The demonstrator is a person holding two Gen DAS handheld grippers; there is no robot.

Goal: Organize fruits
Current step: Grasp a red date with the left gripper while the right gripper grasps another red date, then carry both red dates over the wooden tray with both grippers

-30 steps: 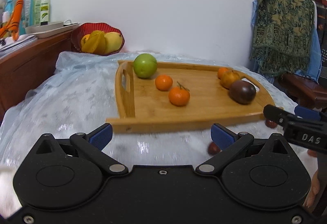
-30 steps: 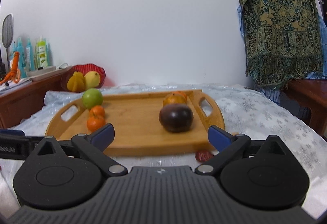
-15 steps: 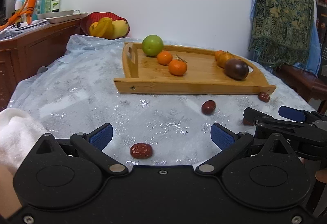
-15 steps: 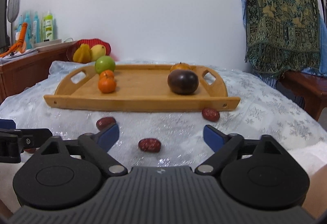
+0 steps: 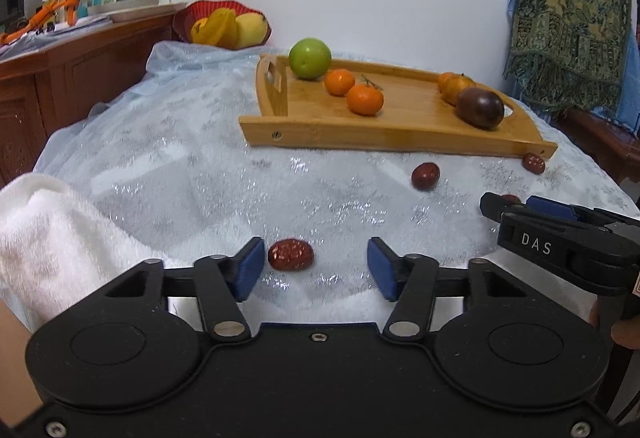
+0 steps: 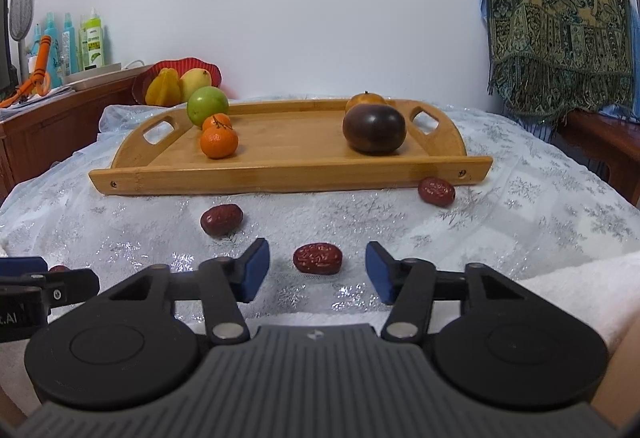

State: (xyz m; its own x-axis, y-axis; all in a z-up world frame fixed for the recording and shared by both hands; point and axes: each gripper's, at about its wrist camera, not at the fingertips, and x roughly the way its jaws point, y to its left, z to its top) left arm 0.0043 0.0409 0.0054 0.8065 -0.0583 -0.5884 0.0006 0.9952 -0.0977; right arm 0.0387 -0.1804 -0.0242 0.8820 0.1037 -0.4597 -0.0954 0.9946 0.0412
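Observation:
Several red dates lie on the shiny tablecloth in front of a bamboo tray (image 5: 392, 136) (image 6: 280, 178). The tray carries a green apple (image 5: 310, 53) (image 6: 207, 105), two tangerines (image 5: 365, 99) (image 6: 218, 141), a dark purple fruit (image 5: 479, 107) (image 6: 374, 128) and an orange fruit behind it. My left gripper (image 5: 316, 270) is closing around one date (image 5: 291, 254), which sits close to the left pad, with the right pad well clear. My right gripper (image 6: 316, 272) is closing around another date (image 6: 317, 258), with gaps on both sides. Two more dates (image 6: 221, 219) (image 6: 436, 191) lie nearer the tray.
A red bowl of yellow fruit (image 5: 224, 26) (image 6: 176, 82) stands behind the tray by the wall. A wooden sideboard (image 5: 80, 54) with bottles is at the left. White towels (image 5: 48, 238) (image 6: 580, 286) lie at the table's near edge. A patterned cloth (image 5: 568, 10) hangs at the right.
Both grippers drew back from the tray and sank toward the table's near edge, bringing the dates into view. Each pair of jaws has narrowed from wide open around a date.

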